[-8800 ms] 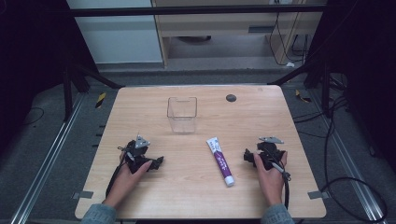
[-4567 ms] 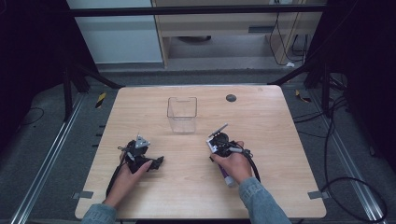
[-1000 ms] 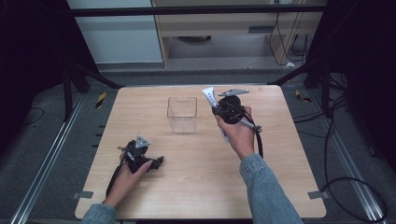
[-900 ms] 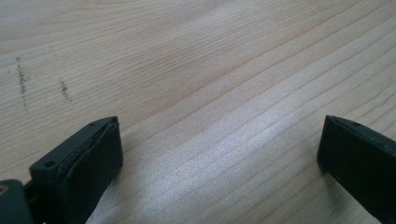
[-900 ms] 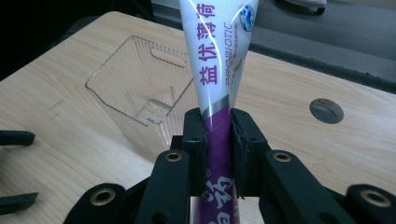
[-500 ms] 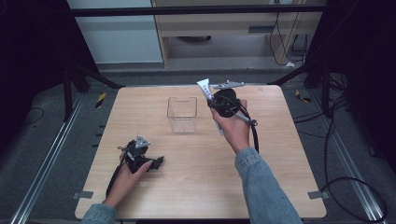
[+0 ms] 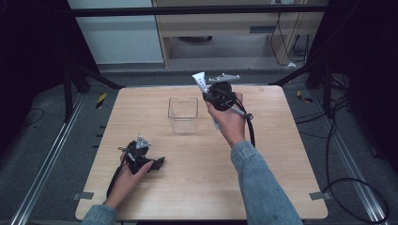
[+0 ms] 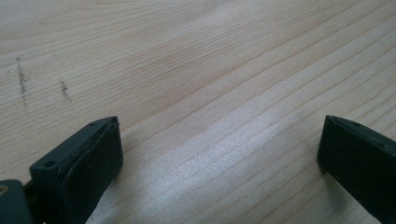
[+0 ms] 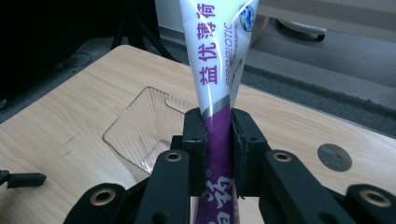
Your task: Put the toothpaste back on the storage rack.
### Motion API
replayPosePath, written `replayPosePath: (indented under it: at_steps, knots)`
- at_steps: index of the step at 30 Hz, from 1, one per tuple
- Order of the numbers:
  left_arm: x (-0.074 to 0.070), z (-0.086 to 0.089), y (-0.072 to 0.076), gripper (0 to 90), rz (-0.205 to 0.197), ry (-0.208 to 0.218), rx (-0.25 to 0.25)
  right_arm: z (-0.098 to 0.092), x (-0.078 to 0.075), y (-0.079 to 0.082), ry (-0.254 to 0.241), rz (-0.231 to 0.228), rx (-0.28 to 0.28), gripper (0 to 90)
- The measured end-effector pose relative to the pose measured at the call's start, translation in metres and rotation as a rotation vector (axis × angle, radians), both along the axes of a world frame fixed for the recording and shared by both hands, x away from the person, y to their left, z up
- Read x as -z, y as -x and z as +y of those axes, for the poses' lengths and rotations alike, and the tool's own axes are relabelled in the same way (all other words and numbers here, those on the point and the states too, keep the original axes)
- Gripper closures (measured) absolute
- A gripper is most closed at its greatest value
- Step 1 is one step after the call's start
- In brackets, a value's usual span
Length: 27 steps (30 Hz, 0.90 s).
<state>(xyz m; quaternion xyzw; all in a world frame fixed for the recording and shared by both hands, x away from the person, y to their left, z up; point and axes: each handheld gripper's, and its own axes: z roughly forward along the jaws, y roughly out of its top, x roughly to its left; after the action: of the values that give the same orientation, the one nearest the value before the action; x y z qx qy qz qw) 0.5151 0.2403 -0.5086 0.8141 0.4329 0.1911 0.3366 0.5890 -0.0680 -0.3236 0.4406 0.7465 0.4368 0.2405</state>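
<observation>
Right now my right gripper (image 7: 206,93) is clamped on the toothpaste tube (image 7: 201,81), which I see raised above the wooden table (image 7: 281,154) at about twelve o'clock from the table's middle in the high view. From the right gripper view the two black jaws press on either side of the tube's purple lower part (image 9: 218,149), and the white upper part with its purple lettering stands up and out beyond them, leaning a little toward one o'clock. Below and to the eleven o'clock side of the jaws in that view lies the clear plastic box (image 9: 147,128), open at the top, sitting on the table. In the high view the box (image 7: 183,115) is just beside the tube, at roughly eight o'clock from it, and the tube's flat end sticks out past the gripper toward eleven o'clock. My left gripper (image 7: 157,164) rests on the table at about seven o'clock from the box, well apart from it. Its own view shows both jaws spread wide, with bare wood grain between them and nothing held.
</observation>
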Motion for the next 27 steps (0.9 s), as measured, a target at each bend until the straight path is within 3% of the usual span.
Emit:
replayPosePath:
  at_steps: [13, 27]
  knots:
    - [0.000, 0.000, 0.000, 0.0, 0.000, 0.001, 0.000, 0.012, -0.002, -0.013, -0.014, -0.017, 0.010, 77.6]
    - [0.000, 0.000, 0.000, 0.0, 0.000, 0.000, 0.000, 0.024, -0.017, -0.021, -0.016, -0.046, 0.007, 77.6]
